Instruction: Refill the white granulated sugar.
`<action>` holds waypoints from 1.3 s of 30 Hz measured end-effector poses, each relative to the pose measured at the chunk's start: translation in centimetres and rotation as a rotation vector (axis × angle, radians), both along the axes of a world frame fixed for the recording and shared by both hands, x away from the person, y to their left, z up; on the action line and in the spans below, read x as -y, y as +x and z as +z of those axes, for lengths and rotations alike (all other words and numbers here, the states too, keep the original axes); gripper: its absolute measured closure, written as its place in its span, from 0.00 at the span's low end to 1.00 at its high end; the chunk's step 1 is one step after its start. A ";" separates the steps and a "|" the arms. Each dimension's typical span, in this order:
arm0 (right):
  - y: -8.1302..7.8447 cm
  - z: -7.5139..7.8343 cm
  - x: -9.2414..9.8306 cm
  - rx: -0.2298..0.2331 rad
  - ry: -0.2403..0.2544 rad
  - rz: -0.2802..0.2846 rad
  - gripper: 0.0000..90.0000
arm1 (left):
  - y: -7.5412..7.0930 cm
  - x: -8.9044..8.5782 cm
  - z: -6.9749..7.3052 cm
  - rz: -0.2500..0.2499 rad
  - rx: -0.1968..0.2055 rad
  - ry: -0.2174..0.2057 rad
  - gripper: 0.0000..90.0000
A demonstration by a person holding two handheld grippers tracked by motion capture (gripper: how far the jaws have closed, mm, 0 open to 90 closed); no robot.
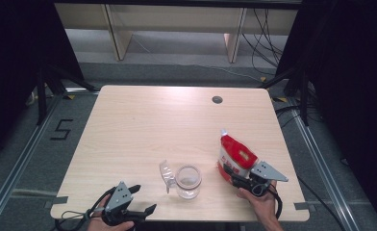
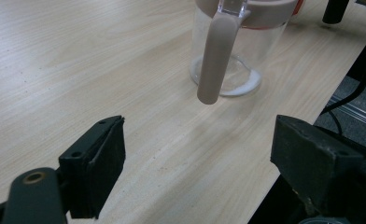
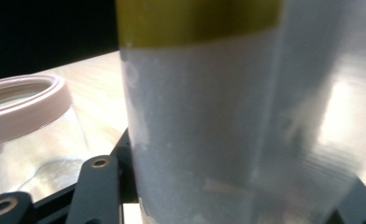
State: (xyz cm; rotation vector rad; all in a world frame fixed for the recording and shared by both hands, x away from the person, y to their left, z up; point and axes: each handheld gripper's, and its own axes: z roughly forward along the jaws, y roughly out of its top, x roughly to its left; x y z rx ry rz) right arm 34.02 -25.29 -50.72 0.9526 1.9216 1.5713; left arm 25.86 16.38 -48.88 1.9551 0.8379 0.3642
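Red and white, with a yellow patch and a small spout at its top corner, the pouch (image 1: 235, 158) sits tilted at lower right of the high view, gripped at its base by the right gripper (image 1: 246, 182). Just left stands a clear jar (image 1: 188, 181) with a pinkish rim. At bottom left, the left gripper (image 1: 139, 199) hovers, jaws wide apart and empty.

Red-and-white pouch (image 1: 235, 160) with a yellow patch and a white spout: sitting at about 4 o'clock on the worktop (image 1: 143, 125), leaning, spout pointing up toward 11 o'clock. Clear glass jar (image 1: 188, 181) with a pale pink rim: standing upright and open at about 6 o'clock, well left of the pouch, its clear lid (image 1: 166, 172) hanging open at its 9 o'clock side.
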 end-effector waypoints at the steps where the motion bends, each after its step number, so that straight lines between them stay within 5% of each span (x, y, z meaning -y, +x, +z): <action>1: 0.0 0.1 0.1 0.002 -0.021 0.009 0.49 | 0.0 0.0 0.0 0.000 0.000 0.000 0.19; 12: -0.7 0.7 0.0 0.015 -0.049 0.036 0.50 | 0.0 -0.2 0.1 -0.002 -0.006 0.008 0.19; 17: -1.0 1.4 0.2 0.073 -0.039 0.035 0.51 | -0.1 -0.1 0.0 0.007 -0.010 -0.007 0.19; 21: -1.8 2.0 0.3 0.059 -0.057 0.054 0.51 | -0.1 -0.2 0.1 0.008 -0.008 0.007 0.19; 22: -1.9 2.6 0.5 0.095 -0.094 0.083 0.51 | -0.1 -0.2 0.1 0.007 -0.008 0.009 0.19; 24: -2.1 3.0 0.5 0.143 -0.090 0.087 0.51 | -0.1 -0.1 0.0 0.003 -0.003 0.001 0.19; 27: -2.6 3.6 0.5 0.176 -0.141 0.087 0.51 | -0.1 -0.1 0.0 0.006 -0.008 -0.002 0.19; 36: -3.8 4.1 0.1 0.222 -0.224 0.125 0.51 | -0.1 -0.1 0.0 0.007 -0.008 -0.003 0.19; 39: -4.2 4.3 -0.2 0.252 -0.323 0.143 0.51 | -0.1 -0.2 0.0 0.003 -0.009 0.008 0.20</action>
